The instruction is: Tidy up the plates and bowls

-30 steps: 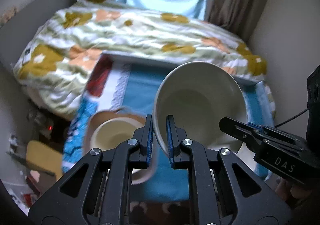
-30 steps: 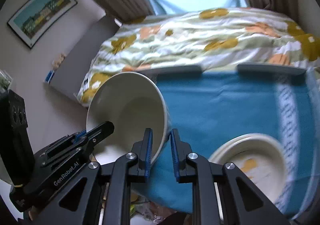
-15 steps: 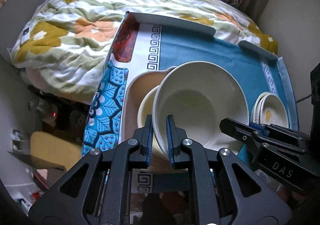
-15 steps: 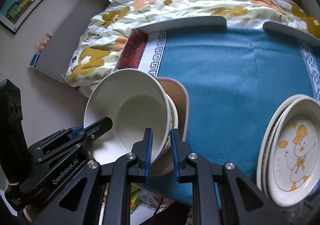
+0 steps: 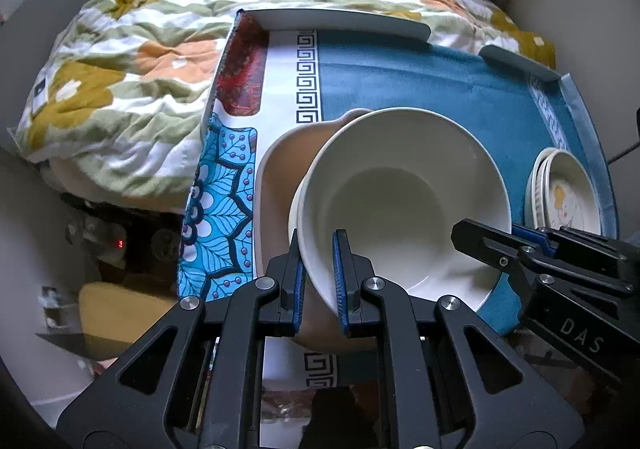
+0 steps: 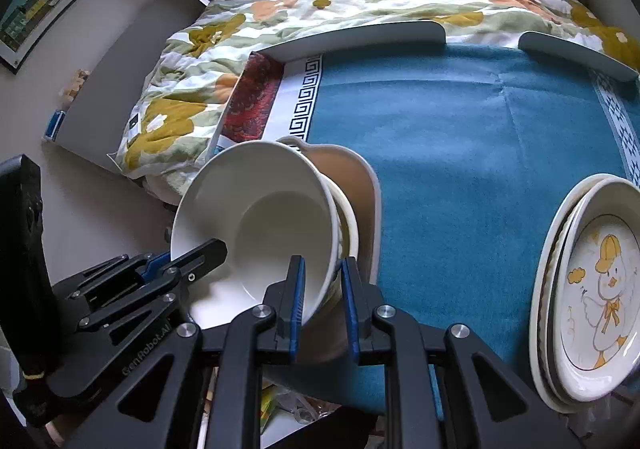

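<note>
A large white bowl (image 5: 404,193) sits nested in a cream bowl (image 6: 350,221), which rests on a tan dish (image 5: 280,169) on the table. My left gripper (image 5: 318,273) straddles the white bowl's near rim with its jaws parted a little. My right gripper (image 6: 322,289) straddles the bowl's (image 6: 260,217) other rim, its jaws also parted a little. A stack of plates, the top one with a duck picture (image 6: 596,285), lies at the table's right edge and also shows in the left wrist view (image 5: 568,193).
The table is covered by a blue cloth (image 6: 460,153) with a patterned white and red end (image 5: 280,81). Grey rails (image 6: 360,35) line its far edge. A bed with a floral quilt (image 5: 140,57) lies beyond. A drop to the floor lies left of the table.
Both grippers lowered the white bowl from tilted in the air into the cream bowl on the tan dish. Both pairs of jaws have widened slightly around its rim.
</note>
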{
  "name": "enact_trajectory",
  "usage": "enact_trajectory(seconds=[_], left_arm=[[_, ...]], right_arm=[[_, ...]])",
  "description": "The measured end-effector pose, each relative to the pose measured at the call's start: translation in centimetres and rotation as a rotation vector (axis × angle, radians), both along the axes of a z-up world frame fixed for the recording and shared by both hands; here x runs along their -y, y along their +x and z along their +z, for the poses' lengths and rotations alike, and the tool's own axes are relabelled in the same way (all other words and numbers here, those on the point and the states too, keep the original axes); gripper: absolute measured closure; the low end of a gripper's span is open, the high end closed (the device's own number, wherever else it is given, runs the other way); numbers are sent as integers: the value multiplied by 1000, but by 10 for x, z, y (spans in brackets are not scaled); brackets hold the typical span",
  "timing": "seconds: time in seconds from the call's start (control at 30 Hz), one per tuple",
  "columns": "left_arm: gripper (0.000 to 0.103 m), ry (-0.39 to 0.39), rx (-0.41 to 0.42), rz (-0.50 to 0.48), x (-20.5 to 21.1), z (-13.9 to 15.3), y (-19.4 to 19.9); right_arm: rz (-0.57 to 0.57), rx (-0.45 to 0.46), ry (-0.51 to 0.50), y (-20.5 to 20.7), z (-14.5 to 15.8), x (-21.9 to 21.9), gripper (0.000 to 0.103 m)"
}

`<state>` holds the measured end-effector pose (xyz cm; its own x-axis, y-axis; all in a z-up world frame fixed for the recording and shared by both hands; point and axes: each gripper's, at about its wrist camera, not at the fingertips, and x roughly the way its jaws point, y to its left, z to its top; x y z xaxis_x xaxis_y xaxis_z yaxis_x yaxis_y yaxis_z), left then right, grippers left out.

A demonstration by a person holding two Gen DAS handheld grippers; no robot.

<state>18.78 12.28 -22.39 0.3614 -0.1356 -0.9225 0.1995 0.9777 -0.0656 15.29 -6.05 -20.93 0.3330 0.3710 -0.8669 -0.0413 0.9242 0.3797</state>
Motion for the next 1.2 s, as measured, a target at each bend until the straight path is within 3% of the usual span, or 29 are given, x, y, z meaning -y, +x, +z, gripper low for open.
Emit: enact_trajectory(seconds=[0.57,0.97,1.2], left_arm=[[92,207,42,-59,18,-9,5],[91,250,77,-85,20,-14,0],[91,239,104,-63,19,3,-4]], right_arm=[[-9,-7,-8,1,-5,-3,86],[-1,25,-10,-3,-2,-1,86],[-2,52,22,-8,11,6,86]])
